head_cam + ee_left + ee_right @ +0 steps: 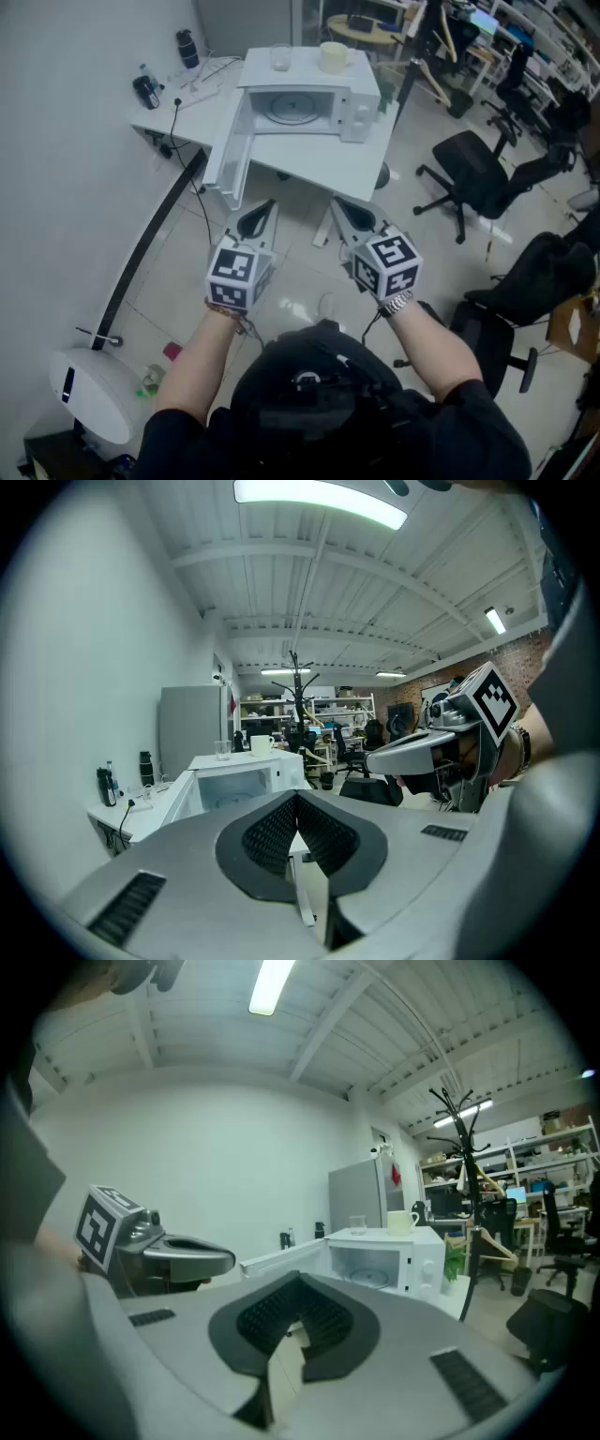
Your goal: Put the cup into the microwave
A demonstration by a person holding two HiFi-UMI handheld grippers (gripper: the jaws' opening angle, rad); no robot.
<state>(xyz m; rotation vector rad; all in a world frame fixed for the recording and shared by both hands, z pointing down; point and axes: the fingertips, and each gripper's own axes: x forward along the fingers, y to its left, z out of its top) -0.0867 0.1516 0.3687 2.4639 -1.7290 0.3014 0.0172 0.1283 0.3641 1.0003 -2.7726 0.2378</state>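
Note:
A cream cup [333, 56] [261, 744] [401, 1222] stands on top of the white microwave [349, 82] [281, 766] [427, 1246], beside a clear glass [280, 58] [357, 1224]. The microwave's door [227, 155] hangs open to the left, and its turntable [292, 106] shows inside. My left gripper [259, 221] [296, 803] and right gripper [349, 217] [298, 1283] are both shut and hold nothing. They hover side by side over the floor, well short of the table [319, 164] that carries the microwave.
A black bottle [187, 49], a smaller bottle [145, 91] and cables lie on the table's far left. Black office chairs [473, 178] stand to the right, a coat rack [464, 1162] beyond the microwave, and a white appliance [89, 394] on the floor at lower left.

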